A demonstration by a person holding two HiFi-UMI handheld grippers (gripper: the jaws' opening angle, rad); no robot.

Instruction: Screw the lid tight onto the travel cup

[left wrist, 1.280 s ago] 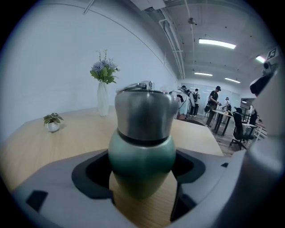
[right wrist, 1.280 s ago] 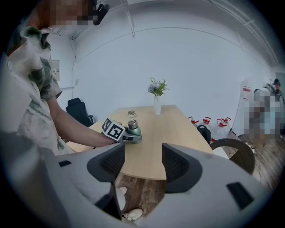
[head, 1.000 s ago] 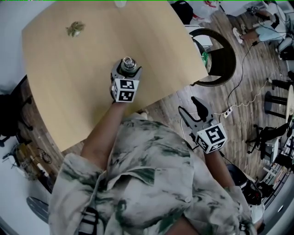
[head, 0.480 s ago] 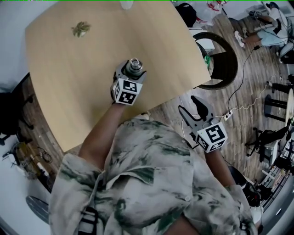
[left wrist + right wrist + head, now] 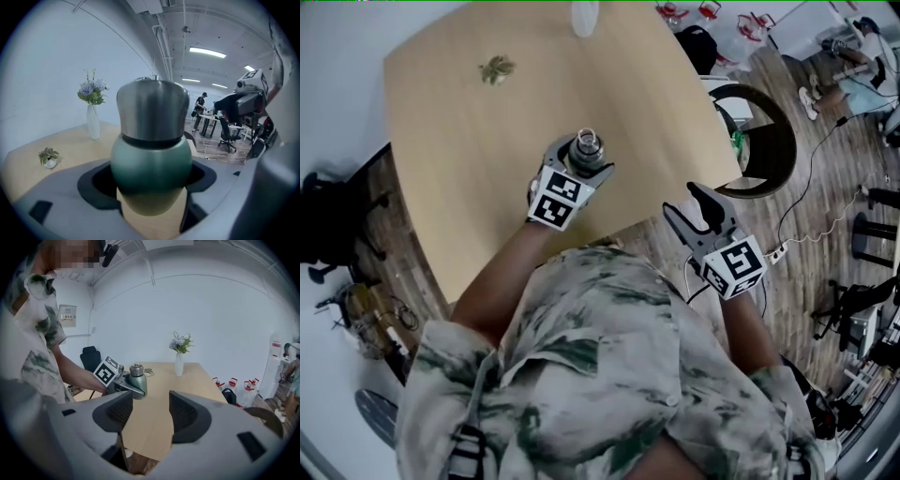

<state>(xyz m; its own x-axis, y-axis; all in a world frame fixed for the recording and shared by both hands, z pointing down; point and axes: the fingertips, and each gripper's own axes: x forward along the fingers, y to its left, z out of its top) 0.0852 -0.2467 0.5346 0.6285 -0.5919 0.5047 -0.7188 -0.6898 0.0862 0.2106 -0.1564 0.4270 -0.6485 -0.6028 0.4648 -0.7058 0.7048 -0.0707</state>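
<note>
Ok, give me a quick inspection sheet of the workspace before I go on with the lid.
Surface: light wooden table.
Job's things: green travel cup with the steel lid sitting on top; whether it is tight cannot be told.
Clutter: small potted plant and vase of flowers at the table's far side.
Grippers: left gripper shut on the travel cup, which appears lifted off the table; right gripper open, nothing between its jaws, beyond the table's edge.
Cables: power strip with cables on the floor.
Surroundings: round black chair, water jugs, a person at far desks.
</note>
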